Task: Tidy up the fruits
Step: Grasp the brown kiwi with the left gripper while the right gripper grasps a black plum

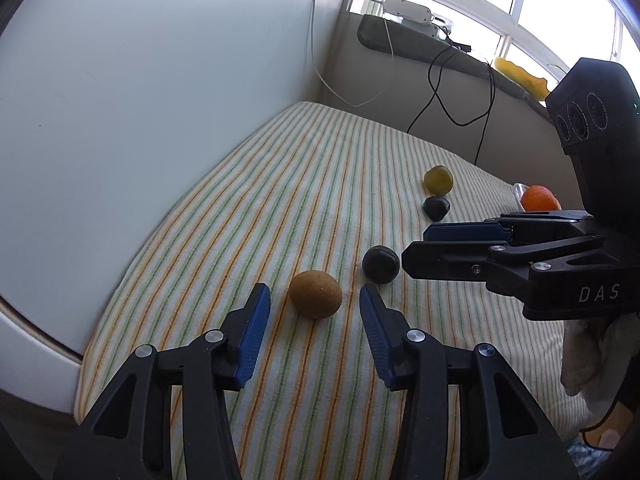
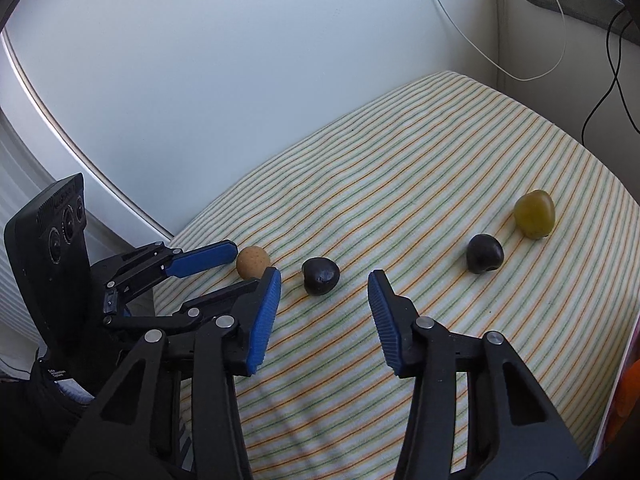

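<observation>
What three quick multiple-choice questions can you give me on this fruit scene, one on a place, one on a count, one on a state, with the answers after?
1. Which fruit lies just ahead of the left gripper?
A. the orange
B. the brown fruit
C. the green fruit

2. How many dark fruits lie on the striped cloth?
A. one
B. two
C. four

3. How does the right gripper stand?
A. open, holding nothing
C. shut on the green fruit
B. shut on a cable

Answers:
1 B: the brown fruit sits just beyond the left fingertips, untouched.
2 B: one dark fruit is near the grippers, another dark fruit by the green fruit.
3 A: a clear gap shows between its pads, with only cloth there.
</observation>
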Available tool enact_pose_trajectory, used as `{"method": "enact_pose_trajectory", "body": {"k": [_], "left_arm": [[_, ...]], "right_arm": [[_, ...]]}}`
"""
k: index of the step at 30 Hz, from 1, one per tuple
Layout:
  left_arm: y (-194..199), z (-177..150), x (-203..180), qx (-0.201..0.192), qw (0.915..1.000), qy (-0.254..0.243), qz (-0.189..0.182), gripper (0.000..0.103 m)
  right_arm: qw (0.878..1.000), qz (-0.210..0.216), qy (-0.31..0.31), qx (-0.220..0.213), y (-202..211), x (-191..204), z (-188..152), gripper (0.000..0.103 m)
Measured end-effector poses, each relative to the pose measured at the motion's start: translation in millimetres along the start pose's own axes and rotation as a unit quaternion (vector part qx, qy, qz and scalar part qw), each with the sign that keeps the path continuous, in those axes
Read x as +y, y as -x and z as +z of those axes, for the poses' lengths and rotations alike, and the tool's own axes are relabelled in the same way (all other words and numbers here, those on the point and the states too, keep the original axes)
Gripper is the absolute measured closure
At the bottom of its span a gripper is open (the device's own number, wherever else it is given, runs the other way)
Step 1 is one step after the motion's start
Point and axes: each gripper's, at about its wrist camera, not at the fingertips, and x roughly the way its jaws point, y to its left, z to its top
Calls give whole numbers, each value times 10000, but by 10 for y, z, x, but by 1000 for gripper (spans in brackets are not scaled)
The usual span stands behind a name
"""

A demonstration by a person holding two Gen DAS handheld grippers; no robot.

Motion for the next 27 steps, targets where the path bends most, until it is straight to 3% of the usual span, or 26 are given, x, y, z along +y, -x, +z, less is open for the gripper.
{"method": "enact_pose_trajectory", "body": {"k": [13, 21, 27], "left_arm": [[-100, 17, -7, 55, 9998, -162, 56, 67], [-116, 15, 15, 44, 9998, -181, 102, 73], [-114, 20, -9, 24, 9997, -204, 107, 77]], "right_arm": [[9997, -82, 60, 238, -310, 28, 85, 67], [9992, -163, 157, 321, -401, 85, 92, 67], [9988, -275, 236, 323, -447, 137, 92, 78]]}}
